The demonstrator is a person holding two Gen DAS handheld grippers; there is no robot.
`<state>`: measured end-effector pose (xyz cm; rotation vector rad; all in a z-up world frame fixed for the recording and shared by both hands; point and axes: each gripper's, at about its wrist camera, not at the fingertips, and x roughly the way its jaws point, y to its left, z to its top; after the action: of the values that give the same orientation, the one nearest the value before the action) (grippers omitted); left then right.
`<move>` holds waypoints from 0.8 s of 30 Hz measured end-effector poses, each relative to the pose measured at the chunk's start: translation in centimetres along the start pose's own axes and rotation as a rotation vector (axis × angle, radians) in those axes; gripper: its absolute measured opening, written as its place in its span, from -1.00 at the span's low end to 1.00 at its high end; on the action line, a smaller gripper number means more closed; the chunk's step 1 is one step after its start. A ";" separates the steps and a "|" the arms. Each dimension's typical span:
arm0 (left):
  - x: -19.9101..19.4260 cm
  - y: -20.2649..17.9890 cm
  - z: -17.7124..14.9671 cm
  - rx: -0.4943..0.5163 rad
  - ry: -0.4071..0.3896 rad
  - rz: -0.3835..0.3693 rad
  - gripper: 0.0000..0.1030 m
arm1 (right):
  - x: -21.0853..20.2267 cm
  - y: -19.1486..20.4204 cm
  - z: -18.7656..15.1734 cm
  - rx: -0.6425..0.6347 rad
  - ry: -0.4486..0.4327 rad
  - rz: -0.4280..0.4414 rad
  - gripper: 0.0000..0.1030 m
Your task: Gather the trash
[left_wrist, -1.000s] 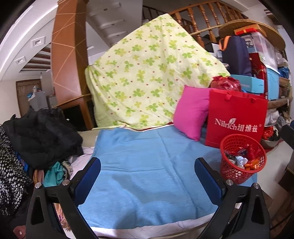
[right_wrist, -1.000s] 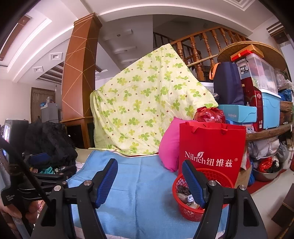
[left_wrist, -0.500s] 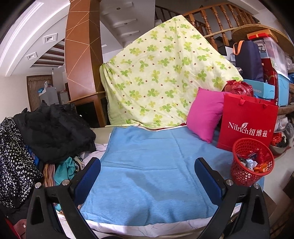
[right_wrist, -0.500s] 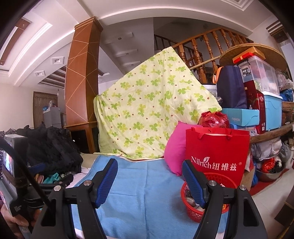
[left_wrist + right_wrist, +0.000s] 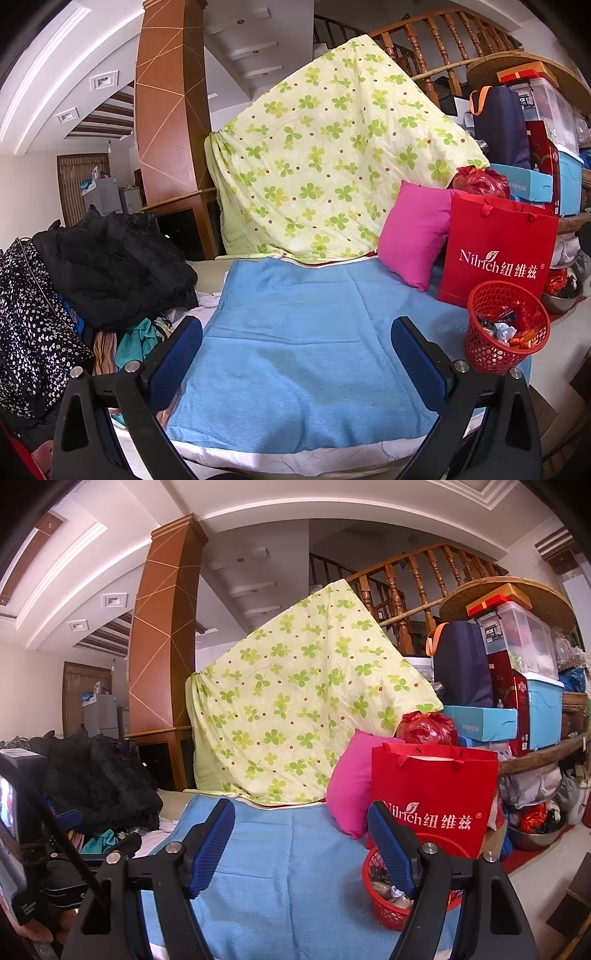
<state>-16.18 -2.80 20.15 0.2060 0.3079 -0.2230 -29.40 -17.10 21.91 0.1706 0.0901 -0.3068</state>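
Trash basket (image 5: 505, 326) right of left tool (image 5: 297, 343)

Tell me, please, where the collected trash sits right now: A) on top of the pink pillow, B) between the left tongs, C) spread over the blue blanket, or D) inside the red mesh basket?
D: crumpled wrappers fill the red mesh basket, which stands in front of the red paper bag; the blue blanket shows no litter.
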 end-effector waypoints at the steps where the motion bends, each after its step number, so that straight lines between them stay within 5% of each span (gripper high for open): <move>1: 0.0 0.0 0.0 0.000 -0.001 0.000 0.97 | 0.0 -0.1 0.0 0.003 0.001 -0.002 0.56; 24: -1.4 -0.2 0.8 0.000 -0.016 -0.014 0.97 | 0.0 0.6 1.2 0.000 -0.011 -0.039 0.59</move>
<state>-17.33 -2.89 21.29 0.2020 0.2930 -0.2382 -29.17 -16.80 23.21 0.1671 0.0826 -0.3462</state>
